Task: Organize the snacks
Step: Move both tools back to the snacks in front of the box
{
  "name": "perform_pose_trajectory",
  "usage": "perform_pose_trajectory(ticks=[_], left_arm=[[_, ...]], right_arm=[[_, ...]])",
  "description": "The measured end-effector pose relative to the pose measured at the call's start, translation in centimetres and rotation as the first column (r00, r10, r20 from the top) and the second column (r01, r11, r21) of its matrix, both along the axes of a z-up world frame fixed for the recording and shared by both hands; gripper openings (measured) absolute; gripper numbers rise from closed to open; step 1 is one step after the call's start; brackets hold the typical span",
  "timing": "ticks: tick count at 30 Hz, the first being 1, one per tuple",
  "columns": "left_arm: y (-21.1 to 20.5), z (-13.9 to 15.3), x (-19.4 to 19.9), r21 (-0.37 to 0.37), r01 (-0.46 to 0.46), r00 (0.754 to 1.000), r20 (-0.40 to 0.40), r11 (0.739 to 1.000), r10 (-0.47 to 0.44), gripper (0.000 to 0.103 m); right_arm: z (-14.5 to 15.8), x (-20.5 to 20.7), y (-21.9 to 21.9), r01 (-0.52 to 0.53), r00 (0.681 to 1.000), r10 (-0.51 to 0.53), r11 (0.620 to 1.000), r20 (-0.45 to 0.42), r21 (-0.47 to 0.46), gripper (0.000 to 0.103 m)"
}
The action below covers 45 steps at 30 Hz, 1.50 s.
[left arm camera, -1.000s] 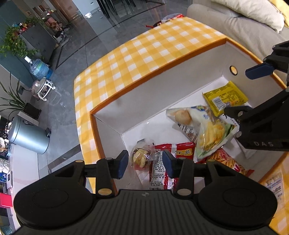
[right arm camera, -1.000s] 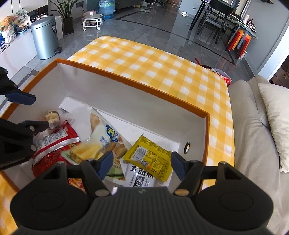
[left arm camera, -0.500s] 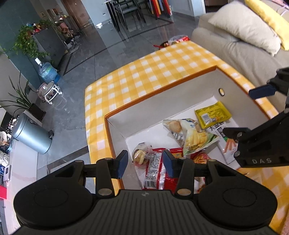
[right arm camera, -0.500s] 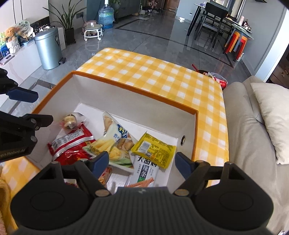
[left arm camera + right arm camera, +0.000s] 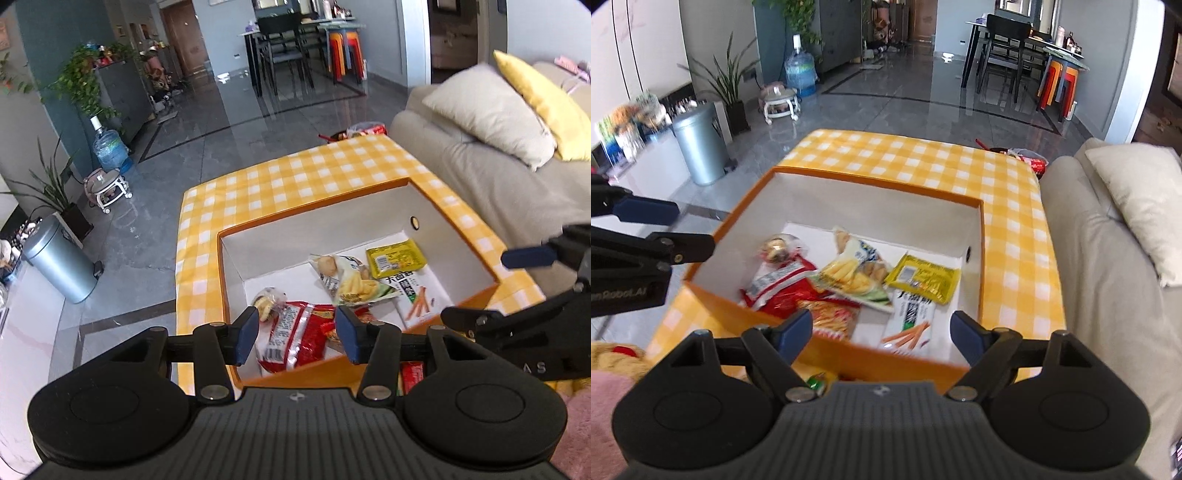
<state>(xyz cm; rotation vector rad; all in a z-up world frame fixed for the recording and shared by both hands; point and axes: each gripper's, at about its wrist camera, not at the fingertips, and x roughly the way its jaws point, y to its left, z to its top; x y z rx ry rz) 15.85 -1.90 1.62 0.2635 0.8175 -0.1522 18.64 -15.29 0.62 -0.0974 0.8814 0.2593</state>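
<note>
Left gripper (image 5: 295,334): blue-padded jaws parted, just widened, nothing between them; the red crinkled foil snack packet (image 5: 295,338) seen in the gap lies far below on the box floor. Right gripper (image 5: 881,334): jaws spread wider, likewise just opening and empty, hung over the near wall of the box.

The snacks are gathered in the open orange-rimmed, white-lined cardboard box (image 5: 975,258), which rests on the yellow-and-white checked tablecloth (image 5: 295,184). Inside are shown: the red packet at the near left; a small clear-wrapped round pastry (image 5: 267,302) touching its far end; a pale chip bag printed with crinkle fries (image 5: 855,275) in the middle; a flat yellow foil sachet (image 5: 923,278) at the right, overlapping a white carton printed with orange sticks (image 5: 910,321); and an orange patterned packet (image 5: 833,315) against the near wall.

Risk, as judged: one more wrapped item, small, green and yellow (image 5: 818,382), appears outside the near wall and may be overlooked. The overlapped packets could be pinched two together, and slick foil could slip from the pads.

Legible writing: "RoboLAI" and "AS" on the gripper bodies; large Chinese characters on the white carton, not read with confidence.
</note>
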Motion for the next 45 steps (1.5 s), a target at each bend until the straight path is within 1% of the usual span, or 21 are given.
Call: perform_pose_trajectory(ticks=[4,7,10,15,19,24,28,31,34,35,40,41,43,45], left_arm=[[0.4,-0.4,-2.0,-0.046,-0.019,1.0,-0.002,0.999,0.019,0.059],[0.6,-1.3,-3.4,-0.091,-0.03,0.999,-0.035,0.995,0.027,0.059],[0.8,-2.5,-4.4,-0.127,-0.042,0.997,-0.075,0.991,0.033,0.059],[0.9,-4.3,-5.5,-0.172,-0.053,0.994,-0.106,0.984,0.035,0.059],[1.1,-5.8,-5.9,-0.213,-0.07,0.991,-0.127,0.975,0.043,0.059],[0.6,-7.6,-6.1,-0.227,-0.074,0.985,-0.166,0.971,0.036,0.059],[0.3,-9.0,-6.1,-0.23,-0.082,0.978,-0.205,0.97,0.034,0.059],[0.4,-9.7,-6.1,-0.234,-0.089,0.975,-0.218,0.968,0.037,0.059],[0.7,-10.3,-5.7,-0.251,-0.112,0.972,-0.23,0.961,0.053,0.06],[0.9,-10.5,-5.4,-0.253,-0.123,0.97,-0.235,0.96,0.062,0.063],[1.1,-11.8,-4.3,-0.234,-0.174,0.956,-0.275,0.956,0.107,0.065],[1.2,-12.1,-4.0,-0.234,-0.196,0.949,-0.289,0.952,0.125,0.065],[1.6,-12.6,-3.7,-0.262,-0.248,0.935,-0.316,0.933,0.16,0.065],[2.2,-13.1,-3.5,-0.317,-0.313,0.918,-0.342,0.895,0.199,0.065]], right_arm=[[-0.2,-2.8,-0.6,0.02,1.0,-0.02,0.999,0.01,0.046,0.079],[-0.8,-4.7,-1.0,0.046,0.999,-0.045,0.994,-0.012,0.099,0.079],[-1.6,-6.4,-1.5,0.078,0.997,-0.075,0.988,-0.025,0.132,0.079],[-3.5,-8.8,-2.2,0.106,0.994,-0.103,0.987,-0.031,0.118,0.079],[-5.5,-10.0,-3.2,0.139,0.989,-0.133,0.985,-0.062,0.107,0.079],[-7.8,-10.7,-4.3,0.178,0.981,-0.169,0.98,-0.095,0.089,0.079],[-9.2,-10.8,-4.5,0.17,0.981,-0.159,0.981,-0.11,0.096,0.079],[-9.6,-10.6,-4.3,0.174,0.98,-0.164,0.98,-0.11,0.095,0.079],[-9.9,-10.1,-4.0,0.17,0.982,-0.16,0.98,-0.101,0.1,0.078],[-10.0,-10.0,-3.9,0.167,0.982,-0.156,0.981,-0.102,0.103,0.077],[-10.8,-8.8,-3.1,0.172,0.979,-0.157,0.978,-0.13,0.117,0.072],[-11.0,-8.5,-2.9,0.173,0.979,-0.158,0.979,-0.132,0.111,0.072],[-11.5,-8.2,-2.4,0.172,0.978,-0.158,0.98,-0.136,0.1,0.072],[-12.0,-7.8,-2.1,0.182,0.976,-0.167,0.979,-0.143,0.097,0.072]])
